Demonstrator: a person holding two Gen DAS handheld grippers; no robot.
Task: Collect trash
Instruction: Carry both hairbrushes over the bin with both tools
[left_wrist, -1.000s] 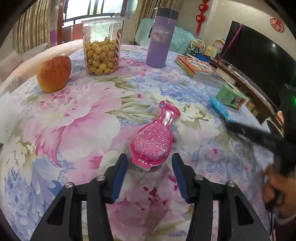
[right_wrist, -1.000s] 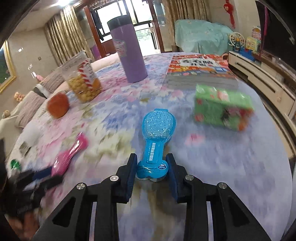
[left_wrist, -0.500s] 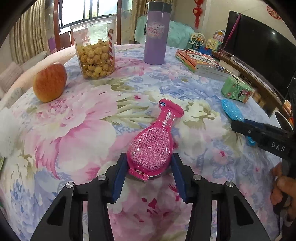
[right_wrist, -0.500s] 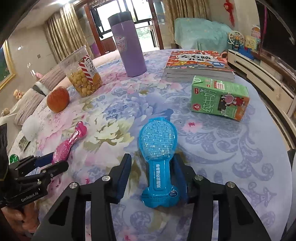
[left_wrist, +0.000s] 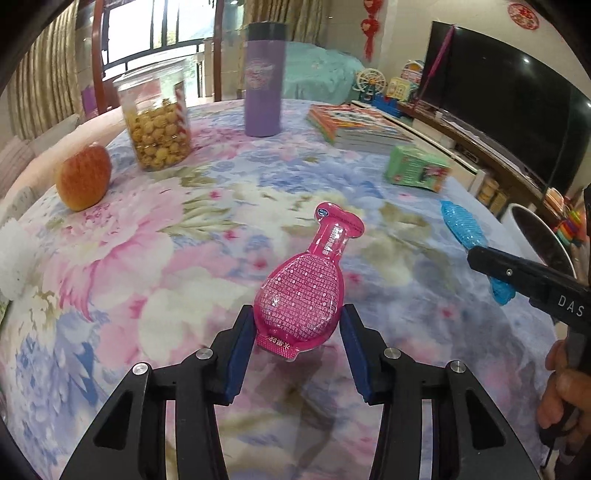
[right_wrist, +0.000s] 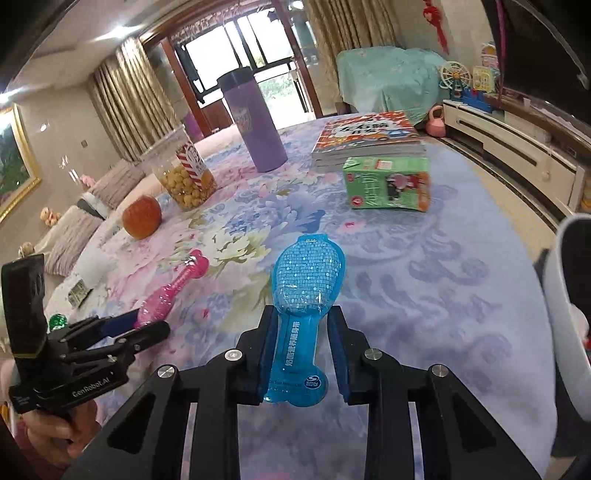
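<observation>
Floral tablecloth (left_wrist: 155, 258); framed painting (right_wrist: 11, 166) only right-wrist view.

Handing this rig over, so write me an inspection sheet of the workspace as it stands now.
Surface: table under a floral cloth.
Job's things: pink pouch and blue pouch, both lifted off the cloth.
Clutter: apple, snack jar, purple tumbler, stack of books, green carton.
Grippers: left hand-held gripper shut on the pink pouch's wide end; right hand-held gripper, jaws just closed, shut on the blue pouch's neck.
Cables: nothing seen.
Surroundings: television, curtains, white bin beside the table.
</observation>
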